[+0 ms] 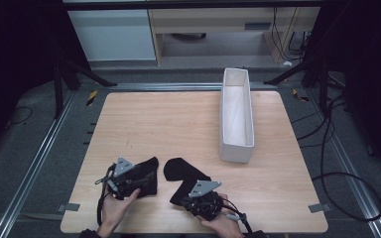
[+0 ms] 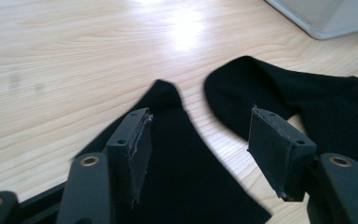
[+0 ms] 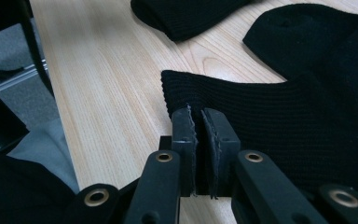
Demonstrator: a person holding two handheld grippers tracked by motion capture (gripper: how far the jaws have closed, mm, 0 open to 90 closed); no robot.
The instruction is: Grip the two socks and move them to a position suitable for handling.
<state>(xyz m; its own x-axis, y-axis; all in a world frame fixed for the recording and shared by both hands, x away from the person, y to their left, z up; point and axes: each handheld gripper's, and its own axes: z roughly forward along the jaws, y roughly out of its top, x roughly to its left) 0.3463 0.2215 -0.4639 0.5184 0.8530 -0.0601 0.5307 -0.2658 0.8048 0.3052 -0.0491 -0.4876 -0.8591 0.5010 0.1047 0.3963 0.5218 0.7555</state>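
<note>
Two black socks lie near the table's front edge. The left sock (image 1: 146, 171) (image 2: 186, 186) lies flat under my left gripper (image 1: 146, 181) (image 2: 200, 121), whose jaws stand wide open over it, touching nothing. The right sock (image 1: 183, 173) (image 2: 307, 98) is bent in an L, its toe pointing away. My right gripper (image 1: 191, 194) (image 3: 196, 114) sits at this sock's ribbed cuff (image 3: 242, 102), jaws shut on the cuff's near edge. In the right gripper view the left sock (image 3: 186, 14) lies farther off at the top.
A long white open box (image 1: 237, 148) (image 2: 326, 18) stands on the right half of the wooden table (image 1: 178, 119), running front to back. Table edges are near both hands. Cables (image 1: 327, 148) trail on the floor to the right.
</note>
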